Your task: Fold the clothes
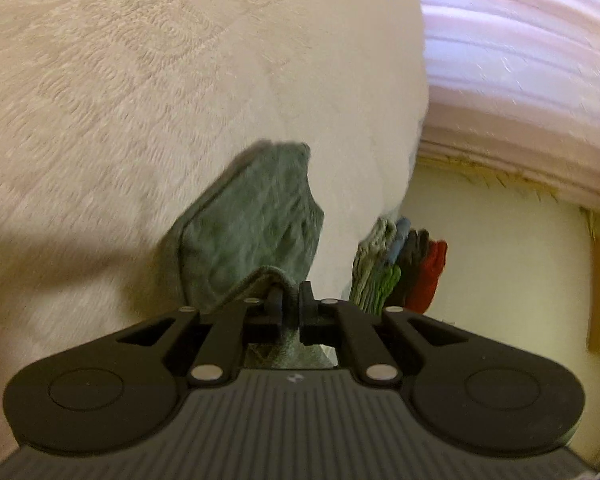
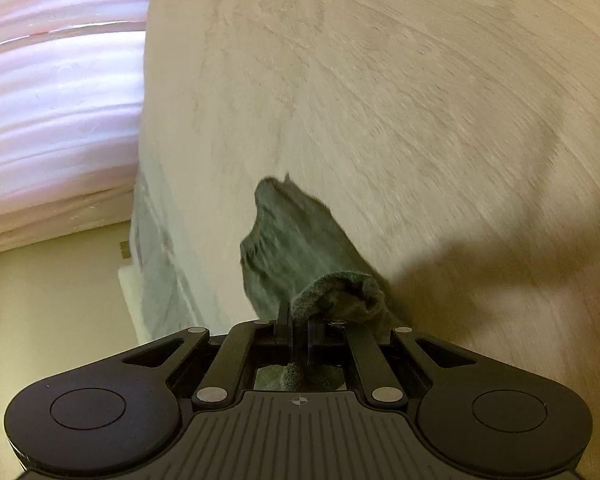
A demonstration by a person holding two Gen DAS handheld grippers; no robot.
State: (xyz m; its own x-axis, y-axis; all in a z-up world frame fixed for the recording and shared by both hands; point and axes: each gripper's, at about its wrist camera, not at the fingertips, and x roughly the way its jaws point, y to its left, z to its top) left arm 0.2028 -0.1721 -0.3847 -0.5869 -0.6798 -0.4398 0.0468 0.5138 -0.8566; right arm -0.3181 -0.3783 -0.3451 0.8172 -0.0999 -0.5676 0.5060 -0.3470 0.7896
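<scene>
A grey-green cloth [image 1: 252,224] hangs from both grippers over the cream bedspread [image 1: 120,100]. My left gripper [image 1: 290,300] is shut on one folded edge of it; the cloth drapes forward and down to the bed. In the right wrist view my right gripper [image 2: 299,322] is shut on another edge of the same cloth [image 2: 288,240], which bunches over the right finger. The cream bedspread [image 2: 400,100] lies under it. Both views are motion-blurred.
A stack of folded clothes [image 1: 396,268] in grey, green, blue, dark and red sits at the bed's edge. A pink-white curtain [image 1: 520,60] hangs beyond, above a pale floor [image 1: 500,280]. The curtain [image 2: 60,100] and mattress side [image 2: 160,260] show left in the right view.
</scene>
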